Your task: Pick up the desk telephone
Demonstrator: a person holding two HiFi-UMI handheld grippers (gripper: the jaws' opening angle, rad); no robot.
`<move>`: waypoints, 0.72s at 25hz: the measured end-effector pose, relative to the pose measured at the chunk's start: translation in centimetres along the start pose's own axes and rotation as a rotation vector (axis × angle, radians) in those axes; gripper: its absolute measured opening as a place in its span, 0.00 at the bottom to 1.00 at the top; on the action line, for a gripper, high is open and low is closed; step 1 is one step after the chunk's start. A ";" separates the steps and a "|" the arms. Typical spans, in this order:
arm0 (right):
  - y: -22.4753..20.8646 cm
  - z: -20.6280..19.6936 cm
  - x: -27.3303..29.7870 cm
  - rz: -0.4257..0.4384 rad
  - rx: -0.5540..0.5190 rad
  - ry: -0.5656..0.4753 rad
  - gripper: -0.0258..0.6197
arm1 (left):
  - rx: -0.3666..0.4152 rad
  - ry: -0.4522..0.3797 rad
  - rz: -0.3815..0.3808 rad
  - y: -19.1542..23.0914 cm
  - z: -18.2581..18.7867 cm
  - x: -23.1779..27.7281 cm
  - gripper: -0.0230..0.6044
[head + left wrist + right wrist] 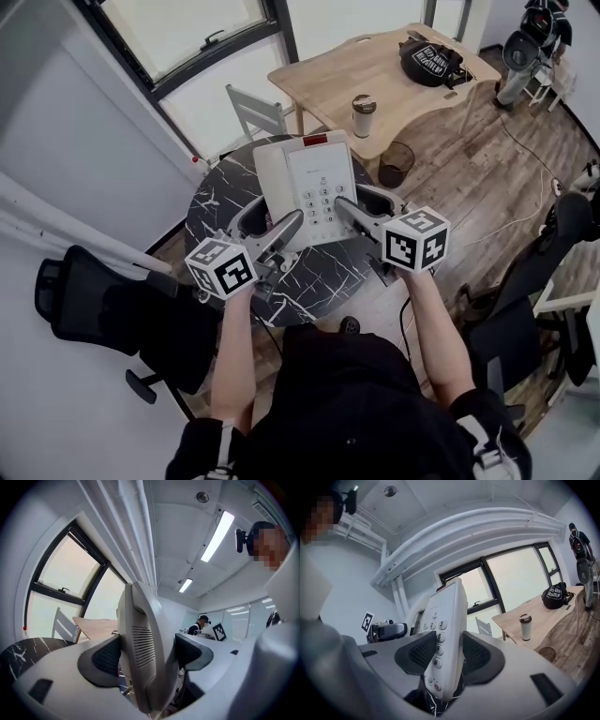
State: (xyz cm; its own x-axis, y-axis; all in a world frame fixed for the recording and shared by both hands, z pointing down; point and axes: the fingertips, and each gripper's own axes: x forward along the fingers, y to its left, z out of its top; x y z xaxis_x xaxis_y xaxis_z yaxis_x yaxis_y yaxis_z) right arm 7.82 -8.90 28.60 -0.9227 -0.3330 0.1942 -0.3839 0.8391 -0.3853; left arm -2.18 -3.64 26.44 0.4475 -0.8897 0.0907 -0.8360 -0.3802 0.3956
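Note:
A white desk telephone [309, 183] with a handset on its left and a keypad on its right hangs above the round black marble table [217, 192]. My left gripper [289, 228] is shut on its handset side: in the left gripper view both dark pads [105, 656] press the ribbed handset edge [143, 644] at the left gripper [147, 653]. My right gripper [345, 208] is shut on the keypad side. In the right gripper view the phone [446, 616] stands on edge between the pads of the right gripper [443, 654].
Behind the round table stand a white chair [253, 111] and a wooden desk [375, 70] with a tumbler [363, 114] and a black bag [429, 61]. A round bin [397, 161] sits under it. Black office chairs [84, 300] flank me, and large windows [187, 23] lie ahead.

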 end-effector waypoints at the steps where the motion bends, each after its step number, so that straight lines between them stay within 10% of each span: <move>1: 0.1 0.1 -0.1 0.000 -0.008 -0.005 0.34 | -0.002 -0.006 0.000 -0.1 0.1 -0.1 0.64; 18: 0.8 -0.5 -0.1 0.018 0.032 -0.021 0.33 | 0.015 -0.027 0.016 -0.3 0.3 -0.9 0.64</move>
State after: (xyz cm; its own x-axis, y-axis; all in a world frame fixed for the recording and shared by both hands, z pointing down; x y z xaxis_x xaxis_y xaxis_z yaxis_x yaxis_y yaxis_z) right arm 7.66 -8.00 28.71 -0.9300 -0.3268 0.1684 -0.3676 0.8311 -0.4173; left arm -2.49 -2.78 25.94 0.4260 -0.9019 0.0723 -0.8476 -0.3698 0.3806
